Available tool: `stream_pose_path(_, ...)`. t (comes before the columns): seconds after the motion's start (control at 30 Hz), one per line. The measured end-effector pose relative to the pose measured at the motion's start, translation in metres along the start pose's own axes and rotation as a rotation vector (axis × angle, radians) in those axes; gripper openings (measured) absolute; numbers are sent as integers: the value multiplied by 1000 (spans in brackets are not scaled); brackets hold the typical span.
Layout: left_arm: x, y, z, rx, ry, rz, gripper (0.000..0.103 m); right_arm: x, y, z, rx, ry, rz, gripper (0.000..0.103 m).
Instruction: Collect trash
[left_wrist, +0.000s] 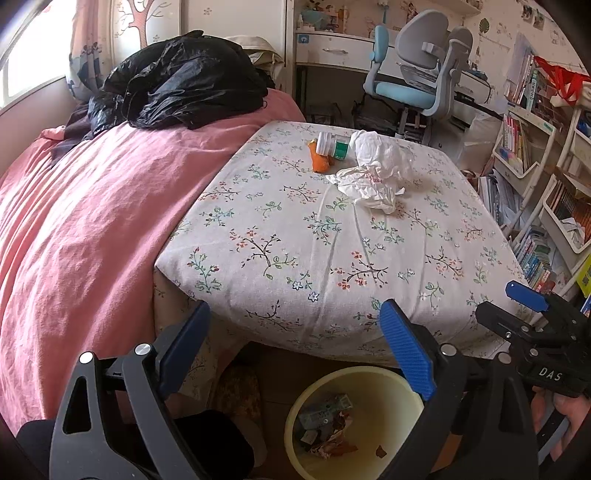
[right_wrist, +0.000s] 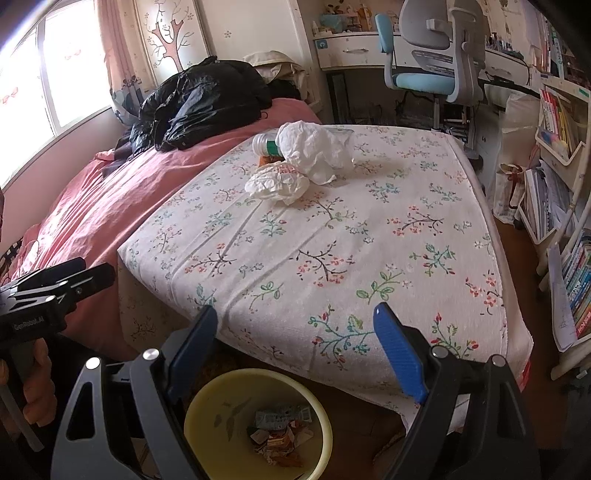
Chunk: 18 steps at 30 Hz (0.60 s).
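Note:
Trash lies at the far end of the floral-sheeted mattress (left_wrist: 295, 240): crumpled white paper (left_wrist: 373, 173), a white bottle with a green label (left_wrist: 334, 146) and an orange scrap (left_wrist: 319, 160). In the right wrist view the paper (right_wrist: 295, 166) partly hides the bottle (right_wrist: 267, 144). A yellow waste bin (left_wrist: 354, 417) stands on the floor below the mattress's near edge, with several wrappers inside; it also shows in the right wrist view (right_wrist: 258, 421). My left gripper (left_wrist: 295, 350) is open and empty above the bin. My right gripper (right_wrist: 295, 350) is open and empty above the bin.
A pink blanket (left_wrist: 85, 221) covers the bed at left, with a black jacket (left_wrist: 177, 85) on it. A blue-grey desk chair (left_wrist: 417, 74) and desk stand behind. Bookshelves (right_wrist: 561, 184) line the right side. A slipper (left_wrist: 240, 395) lies by the bin.

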<state>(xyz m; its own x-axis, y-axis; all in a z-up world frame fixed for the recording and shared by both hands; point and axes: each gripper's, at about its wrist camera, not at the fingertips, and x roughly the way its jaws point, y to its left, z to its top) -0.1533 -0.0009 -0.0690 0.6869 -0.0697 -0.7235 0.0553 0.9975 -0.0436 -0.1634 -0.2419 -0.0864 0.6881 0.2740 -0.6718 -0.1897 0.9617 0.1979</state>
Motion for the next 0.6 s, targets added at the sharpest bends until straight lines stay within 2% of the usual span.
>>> stream_pose_path(0.6, 1, 0, 1, -2, -3, -2, 90, 1, 5, 2, -14, -4, 0, 83)
